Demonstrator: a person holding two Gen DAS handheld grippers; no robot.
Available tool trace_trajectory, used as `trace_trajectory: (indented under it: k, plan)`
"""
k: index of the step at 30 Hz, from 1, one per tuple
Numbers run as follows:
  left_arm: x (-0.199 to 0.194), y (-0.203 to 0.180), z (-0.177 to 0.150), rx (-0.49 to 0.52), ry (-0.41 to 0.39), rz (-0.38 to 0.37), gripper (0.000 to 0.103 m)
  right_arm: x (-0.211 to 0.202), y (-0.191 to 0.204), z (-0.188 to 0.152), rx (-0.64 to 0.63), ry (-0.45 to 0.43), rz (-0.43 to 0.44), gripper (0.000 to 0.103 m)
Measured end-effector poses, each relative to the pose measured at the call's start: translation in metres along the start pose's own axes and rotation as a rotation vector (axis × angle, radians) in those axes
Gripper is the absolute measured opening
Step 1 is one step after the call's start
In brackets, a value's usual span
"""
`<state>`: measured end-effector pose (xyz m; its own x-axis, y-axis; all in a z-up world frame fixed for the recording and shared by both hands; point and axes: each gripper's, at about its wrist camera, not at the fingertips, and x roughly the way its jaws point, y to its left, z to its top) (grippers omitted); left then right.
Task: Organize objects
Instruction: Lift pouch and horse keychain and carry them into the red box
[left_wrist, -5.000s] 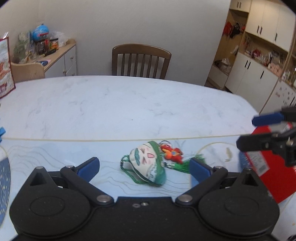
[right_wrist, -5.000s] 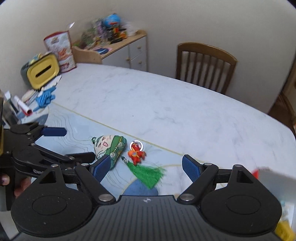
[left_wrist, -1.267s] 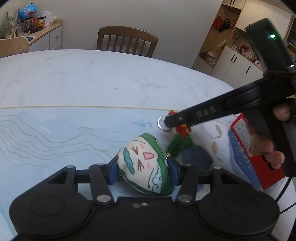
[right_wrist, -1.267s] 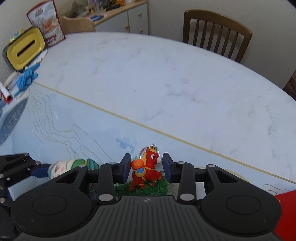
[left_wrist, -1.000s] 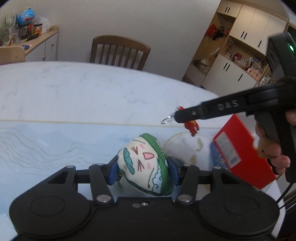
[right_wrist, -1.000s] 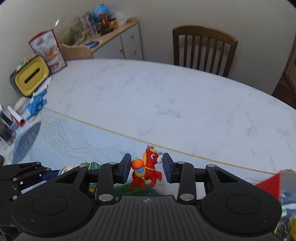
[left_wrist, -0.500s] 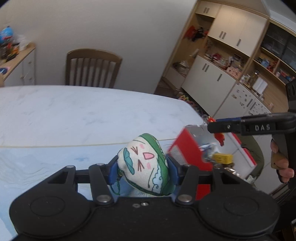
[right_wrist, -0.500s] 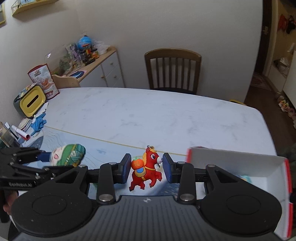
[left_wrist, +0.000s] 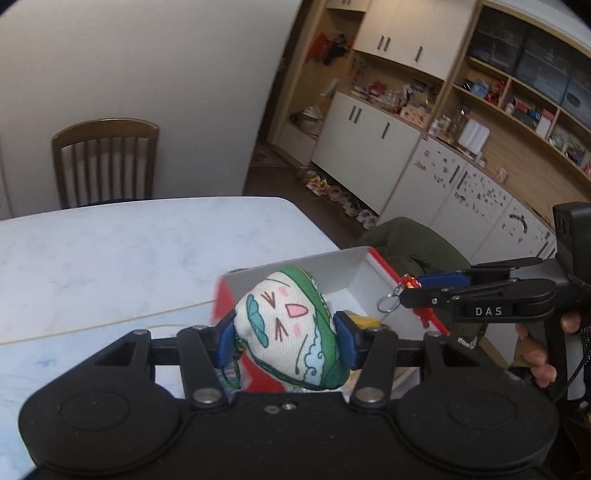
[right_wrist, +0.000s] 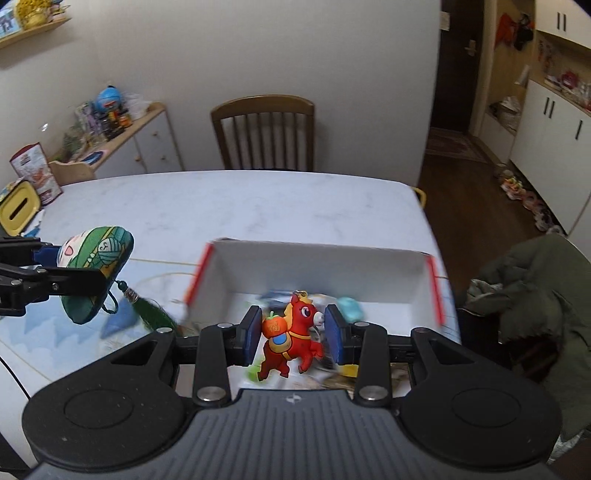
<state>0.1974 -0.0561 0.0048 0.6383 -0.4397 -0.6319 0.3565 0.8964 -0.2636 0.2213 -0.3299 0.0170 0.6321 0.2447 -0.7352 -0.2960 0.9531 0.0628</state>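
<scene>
Plush sachet (left_wrist: 291, 328) sits clamped in the left gripper (left_wrist: 284, 334) above the red box (right_wrist: 406, 273); the right gripper (right_wrist: 293, 334) pinches a red horse keychain (right_wrist: 291, 338) over its open interior.

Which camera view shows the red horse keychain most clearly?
The right wrist view: the red horse keychain sits close and sharp, side on, between the right tongs. The left wrist view shows only its ring and small red parts, mostly hidden by those tongs.
</scene>
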Motion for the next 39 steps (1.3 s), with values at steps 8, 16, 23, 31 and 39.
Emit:
trace_trajectory:
  k: [8,16,23,31,39]
  plan:
    - [0.057,-0.051,0.004,0.035,0.068,-0.011,0.053,0.014,-0.044,-0.018,0.002,0.038,-0.022,0.036]
    - [0.110,-0.068,-0.003,0.063,0.138,0.020,0.053,0.034,-0.060,-0.030,-0.018,0.084,0.004,0.036]
    - [0.144,-0.068,-0.013,0.093,0.203,0.051,0.052,0.054,-0.059,-0.034,-0.043,0.124,0.037,0.036]
    - [0.168,-0.068,-0.020,0.118,0.264,0.063,0.053,0.075,-0.051,-0.045,-0.093,0.174,0.050,0.036]
    - [0.195,-0.064,-0.024,0.133,0.351,0.092,0.053,0.093,-0.048,-0.058,-0.125,0.226,0.038,0.036]
